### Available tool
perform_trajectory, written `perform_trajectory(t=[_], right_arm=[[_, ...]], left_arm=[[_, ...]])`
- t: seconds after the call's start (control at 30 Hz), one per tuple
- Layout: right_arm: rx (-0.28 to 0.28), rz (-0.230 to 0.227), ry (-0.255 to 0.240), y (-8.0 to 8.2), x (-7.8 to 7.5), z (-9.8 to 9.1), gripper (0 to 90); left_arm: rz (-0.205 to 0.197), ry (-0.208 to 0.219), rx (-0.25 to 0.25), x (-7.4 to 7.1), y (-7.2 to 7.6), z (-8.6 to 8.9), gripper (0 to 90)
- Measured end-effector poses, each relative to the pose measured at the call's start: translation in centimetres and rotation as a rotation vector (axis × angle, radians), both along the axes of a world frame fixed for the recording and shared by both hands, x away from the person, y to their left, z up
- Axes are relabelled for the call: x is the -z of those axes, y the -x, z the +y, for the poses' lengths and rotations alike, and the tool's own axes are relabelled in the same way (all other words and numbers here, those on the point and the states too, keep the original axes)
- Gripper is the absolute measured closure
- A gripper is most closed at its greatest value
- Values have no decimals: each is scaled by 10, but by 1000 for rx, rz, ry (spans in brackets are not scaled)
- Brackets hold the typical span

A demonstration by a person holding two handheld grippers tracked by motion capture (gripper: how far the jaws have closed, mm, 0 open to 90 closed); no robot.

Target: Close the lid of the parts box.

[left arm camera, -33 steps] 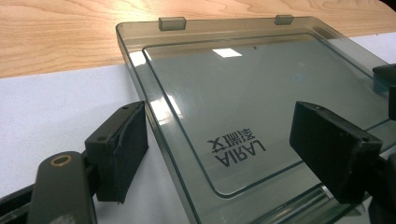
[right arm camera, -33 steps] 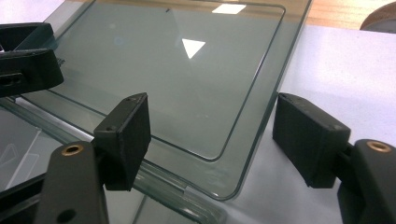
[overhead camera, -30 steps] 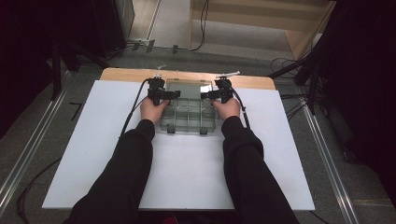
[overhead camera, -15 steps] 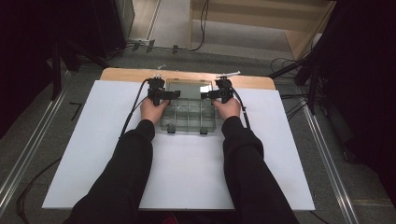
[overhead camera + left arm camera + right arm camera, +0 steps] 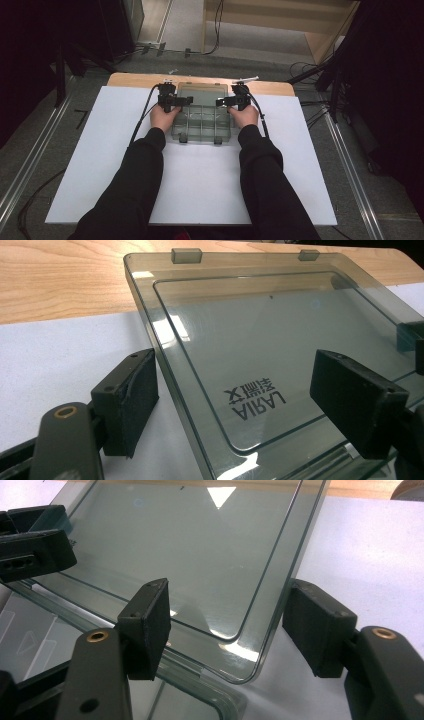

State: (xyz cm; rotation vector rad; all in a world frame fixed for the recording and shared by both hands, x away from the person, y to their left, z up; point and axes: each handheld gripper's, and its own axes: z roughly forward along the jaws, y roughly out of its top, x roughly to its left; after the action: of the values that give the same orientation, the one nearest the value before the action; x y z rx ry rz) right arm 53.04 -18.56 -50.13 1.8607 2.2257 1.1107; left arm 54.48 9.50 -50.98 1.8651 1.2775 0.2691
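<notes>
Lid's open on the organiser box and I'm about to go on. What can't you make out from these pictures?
- Box compartments: high view, too small and glare-washed to tell their contents.
- Lid far right corner: left hand-held gripper view, cut off by the frame edge.
- Box base: right hand-held gripper view, hidden under lid and jaws.

Your sleeves are black, cuffed at the wrists. Each gripper, left and right, is black, with square padded jaws, brass-ringed screw holes and a black cable.
</notes>
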Motion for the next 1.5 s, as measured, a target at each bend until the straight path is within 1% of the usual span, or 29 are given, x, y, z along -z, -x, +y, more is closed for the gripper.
perform_trajectory(t=[0.07, 0.27, 0.33, 0.37, 0.4, 0.5, 0.6, 0.7, 0.8, 0.87, 1.0, 1.07, 1.1, 1.3, 1.37, 1.5], right_arm=[[1, -1, -2, 0, 0, 0, 349], [3, -13, 13, 1, 0, 1, 349], [5, -15, 13, 1, -1, 2, 348], [7, -19, 17, 2, -1, 2, 348], [9, -22, 17, 2, -1, 2, 349], [13, -32, 30, 3, -2, 4, 348], [16, -32, 30, 3, -2, 4, 348], [17, -41, 44, 4, -3, 5, 349], [27, -52, 52, 4, -5, 6, 359], [32, -66, 58, 5, -7, 6, 387], [34, -76, 30, 6, -12, 2, 396], [32, -86, 23, 6, -14, 0, 402], [33, -92, 21, 7, -16, 0, 403], [33, -109, 13, 9, -21, -1, 406], [29, -116, 16, 10, -23, -2, 406], [24, -128, 7, 13, -27, -3, 410]], left_arm=[[0, -3, -2, 0, 0, 0, 207], [19, 1, -1, -2, 0, 1, 215], [30, 8, 2, -3, 0, 1, 216], [45, 27, 8, -3, 0, 2, 236], [50, 31, 6, -3, 0, 2, 251], [52, 20, 8, -4, 1, 2, 252], [42, 22, 7, -4, 1, 2, 252], [23, 15, 13, -4, 1, 2, 255], [-3, 2, 9, -7, 2, 1, 279], [-19, 1, 5, -10, 3, 2, 309], [-35, 0, 5, -15, 3, 5, 378], [-39, 19, 10, -18, 3, 8, 404], [-38, 25, 13, -19, 3, 9, 406], [-56, 28, 26, -26, 6, 9, 406], [-60, 27, 33, -28, 7, 10, 406], [-72, 22, 51, -33, 9, 11, 406]])
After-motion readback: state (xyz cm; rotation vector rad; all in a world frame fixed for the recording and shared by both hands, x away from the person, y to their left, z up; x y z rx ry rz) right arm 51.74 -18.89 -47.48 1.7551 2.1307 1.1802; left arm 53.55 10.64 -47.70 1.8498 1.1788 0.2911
